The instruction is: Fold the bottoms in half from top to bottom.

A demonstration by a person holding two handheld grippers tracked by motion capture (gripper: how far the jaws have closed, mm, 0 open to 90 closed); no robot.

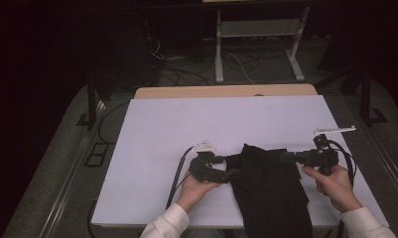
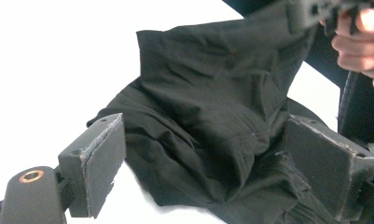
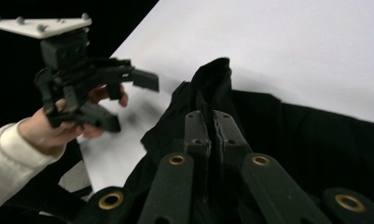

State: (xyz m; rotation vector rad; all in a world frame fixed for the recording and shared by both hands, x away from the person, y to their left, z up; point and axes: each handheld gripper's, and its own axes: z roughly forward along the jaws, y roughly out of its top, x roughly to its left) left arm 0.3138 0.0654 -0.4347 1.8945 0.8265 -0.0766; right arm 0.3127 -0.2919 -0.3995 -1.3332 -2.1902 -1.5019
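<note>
A black cloth (image 1: 268,193) lies crumpled on the white table top (image 1: 186,124), and its near end hangs over the front edge. My right gripper (image 3: 211,130) is shut on a raised fold of the cloth (image 3: 292,135), which is pulled up toward it (image 2: 315,11). My left gripper (image 2: 211,168) stands open at the cloth's left edge. The cloth (image 2: 212,93) bulges between its pads (image 2: 103,163) and neither pad presses on it. From above, the left gripper (image 1: 233,166) and the right gripper (image 1: 285,157) point at each other across the cloth's top. The left gripper (image 3: 128,100) is open in the right gripper view.
A wooden table edge (image 1: 226,90) shows beyond the white sheet. Behind it stand white frame legs (image 1: 219,59) and loose cables on the dark floor. Bare white surface stretches left of and beyond the cloth. A cable (image 1: 179,173) trails from the left gripper toward the front edge.
</note>
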